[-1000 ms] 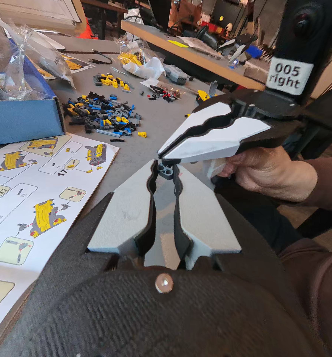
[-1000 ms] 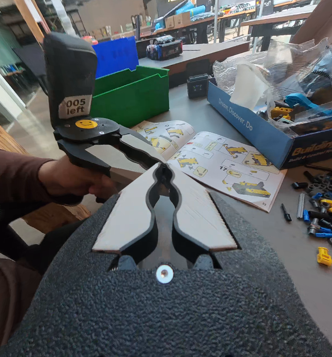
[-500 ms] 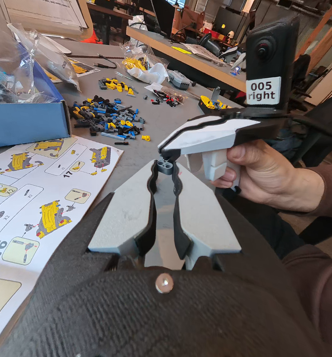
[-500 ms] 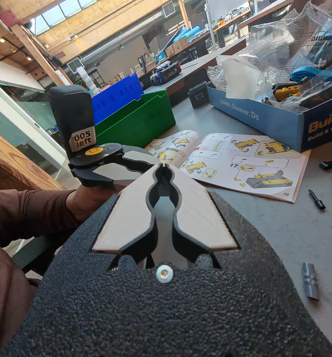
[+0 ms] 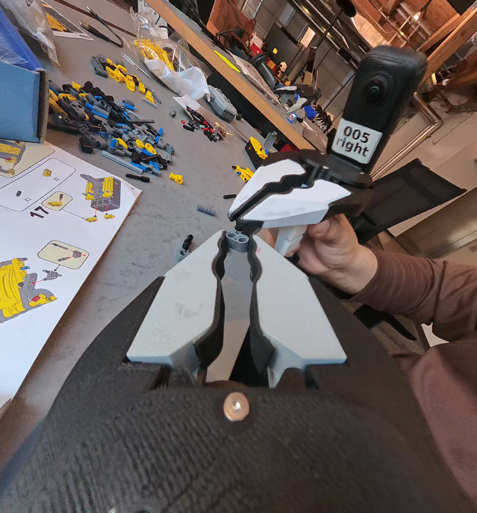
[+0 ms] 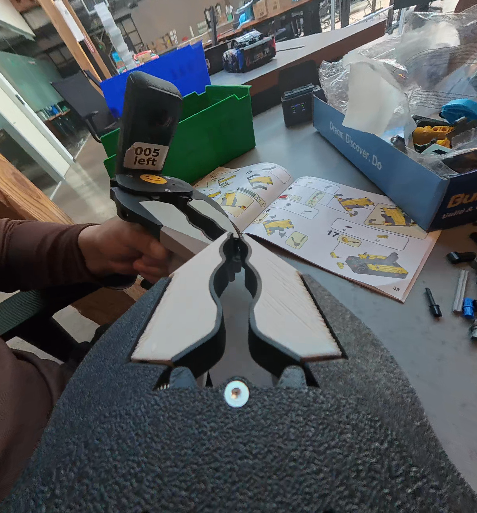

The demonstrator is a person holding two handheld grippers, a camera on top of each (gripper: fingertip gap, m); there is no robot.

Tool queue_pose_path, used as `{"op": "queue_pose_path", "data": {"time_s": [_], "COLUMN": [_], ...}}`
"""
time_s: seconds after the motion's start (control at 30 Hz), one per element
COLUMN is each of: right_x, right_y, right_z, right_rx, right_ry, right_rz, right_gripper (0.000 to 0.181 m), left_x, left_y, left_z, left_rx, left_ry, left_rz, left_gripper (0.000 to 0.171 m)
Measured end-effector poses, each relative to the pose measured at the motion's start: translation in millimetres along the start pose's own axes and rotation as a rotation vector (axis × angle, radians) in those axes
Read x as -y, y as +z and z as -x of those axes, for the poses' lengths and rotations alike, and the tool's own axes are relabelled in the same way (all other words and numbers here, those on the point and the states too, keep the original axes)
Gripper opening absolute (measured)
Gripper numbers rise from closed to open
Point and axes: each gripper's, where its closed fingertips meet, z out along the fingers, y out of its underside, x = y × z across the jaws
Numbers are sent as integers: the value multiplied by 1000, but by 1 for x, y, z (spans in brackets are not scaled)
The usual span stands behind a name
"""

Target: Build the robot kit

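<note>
We work over a grey table [image 5: 176, 177]. On it lie a blue box [image 5: 9, 105], an open booklet [image 5: 51, 244] and, beyond it, a pile of small parts [image 5: 115, 130]; a green bin [image 6: 218, 138] stands at the far side. Both grippers hang above the near edge, tip to tip. The left gripper [image 5: 236, 236] has its fingers clamped on a grey two-hole connector [image 5: 236, 242], holes facing up. The right gripper [image 6: 235, 238] has its fingers together, tips just above that connector. We cannot tell whether they pinch something small and dark.
</note>
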Motion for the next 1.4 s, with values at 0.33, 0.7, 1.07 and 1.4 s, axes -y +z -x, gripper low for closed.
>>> {"op": "queue_pose_path", "data": {"time_s": [0.33,0.7,1.07,1.4], "right_x": [7,-5,-21,6], "right_y": [-8,-6,-3,5], "right_z": [-3,-4,1,-11], "right_rx": [72,44,111,-37], "right_ry": [84,17,15,-43], "right_rz": [-29,110,154,-46], "right_gripper": [0,17,1,0], "left_x": [2,-3,-13,9], "left_y": [-3,0,6,3], "left_z": [9,9,8,17], "left_rx": [68,112,191,199], "left_ry": [42,117,276,142], "left_rz": [-2,29,86,-41], "left_gripper": [11,12,14,12]}}
